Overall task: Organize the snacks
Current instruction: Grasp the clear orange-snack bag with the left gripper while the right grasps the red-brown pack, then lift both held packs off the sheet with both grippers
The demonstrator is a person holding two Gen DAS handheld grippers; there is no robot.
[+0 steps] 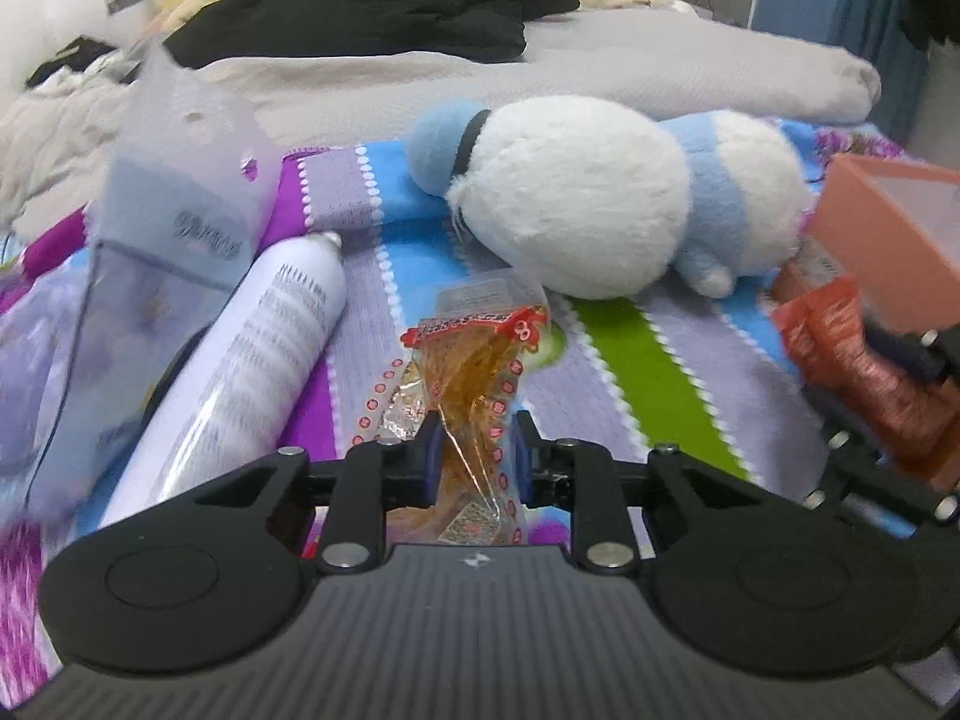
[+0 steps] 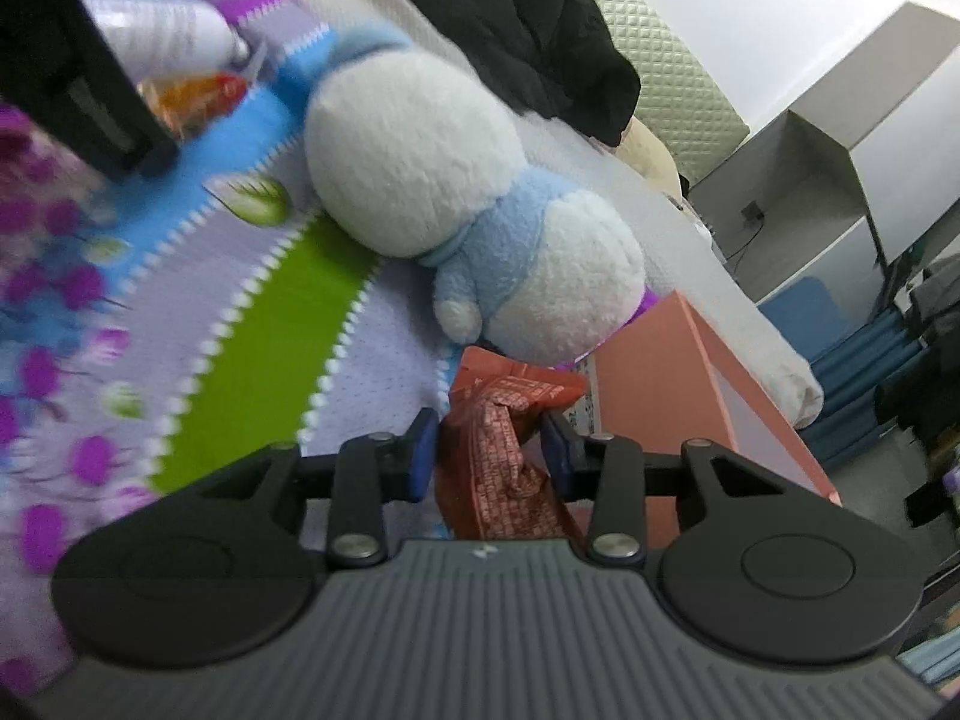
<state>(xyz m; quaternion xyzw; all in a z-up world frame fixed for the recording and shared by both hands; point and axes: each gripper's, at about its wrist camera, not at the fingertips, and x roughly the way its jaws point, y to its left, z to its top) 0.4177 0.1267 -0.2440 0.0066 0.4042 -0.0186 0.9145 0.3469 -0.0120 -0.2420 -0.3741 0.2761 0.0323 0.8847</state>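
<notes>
A clear packet of orange snacks (image 1: 474, 360) with a red printed edge stands pinched and twisted between the blue pads of my left gripper (image 1: 477, 450), which is shut on it above the striped blanket (image 1: 636, 360). My right gripper (image 2: 489, 450) is shut on a crumpled red snack packet (image 2: 498, 414), held just in front of an open pink box (image 2: 660, 372). In the left wrist view the red packet (image 1: 864, 384) and the pink box (image 1: 888, 234) show at the right edge. In the right wrist view the orange packet (image 2: 198, 96) shows at the top left, beside the left gripper's dark body.
A white and blue plush toy (image 1: 600, 192) lies across the blanket between the two grippers. A white spray bottle (image 1: 258, 348) and a clear plastic package (image 1: 162, 228) lie at the left. Grey bedding (image 1: 540, 72) and black clothes (image 1: 390, 0) are piled behind.
</notes>
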